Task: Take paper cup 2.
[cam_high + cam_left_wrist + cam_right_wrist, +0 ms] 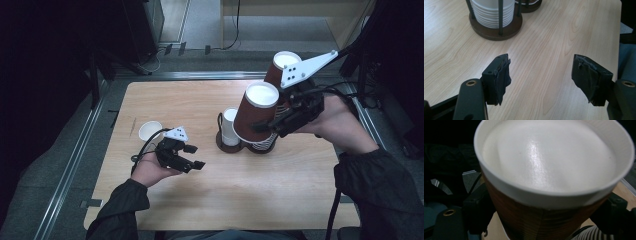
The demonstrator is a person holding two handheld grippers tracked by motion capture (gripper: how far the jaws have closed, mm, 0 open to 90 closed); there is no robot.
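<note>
My right gripper [264, 121] is shut on a brown paper cup [255, 112] that is turned upside down, its white bottom facing up. It holds the cup just above the right ring of a dark cup holder [220, 143]. In the right gripper view the brown cup [554, 170] sits between the two black jaws of the right gripper [546, 216]. A second upturned brown cup [280, 67] shows behind the gripper. My left gripper [197, 156] rests low over the table left of the holder, open and empty. In its own view the left gripper [541, 60] has bare wood between the pads.
A stack of white cups [230, 127] stands in the holder's left ring, seen close as ribbed rims [491, 12]. A single white cup [150, 130] lies on the table [240, 195] behind my left hand. Metal rails run along the table's left and far sides.
</note>
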